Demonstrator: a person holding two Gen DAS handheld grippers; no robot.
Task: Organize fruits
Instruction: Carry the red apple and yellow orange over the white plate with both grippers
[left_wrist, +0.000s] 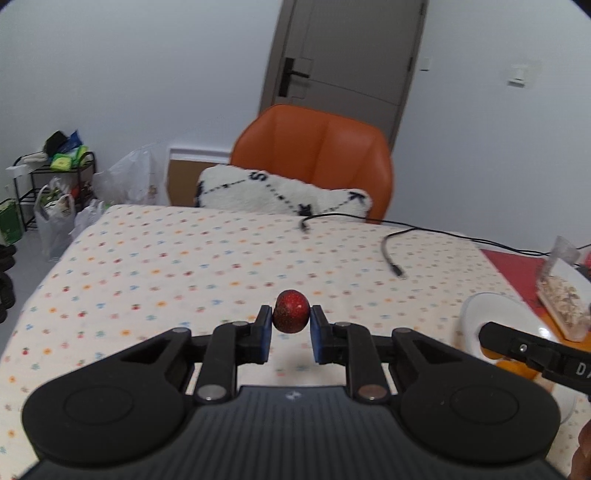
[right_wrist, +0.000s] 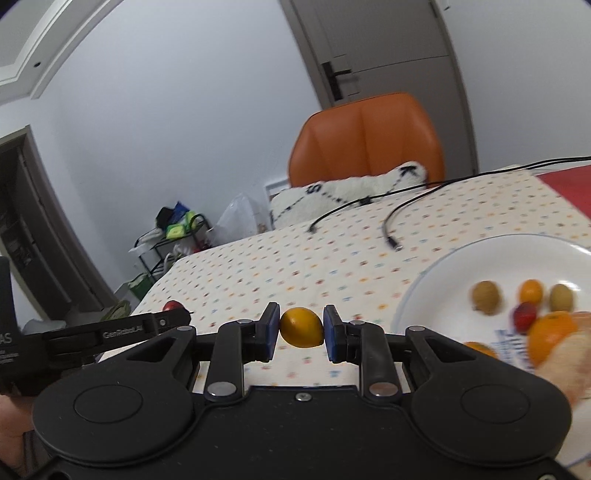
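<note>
a white plate (right_wrist: 436, 280) is seen at the right on the surface (right_wrist: 295, 266), and several small fruits are lying in it: two olive-green ones, small orange ones, a red one and a bigger orange (right_wrist: 552, 334), all a little blurred. a red fruit (left_wrist: 291, 311) is pinched between the fingers of the left gripper (left_wrist: 290, 328) and is held above the surface. a yellow fruit (right_wrist: 301, 327) is pinched by the right gripper (right_wrist: 301, 330), just left of the plate. two black cables (right_wrist: 391, 221) are lying farther back, before an orange chair (right_wrist: 365, 140) with a pillow (right_wrist: 343, 195).
</note>
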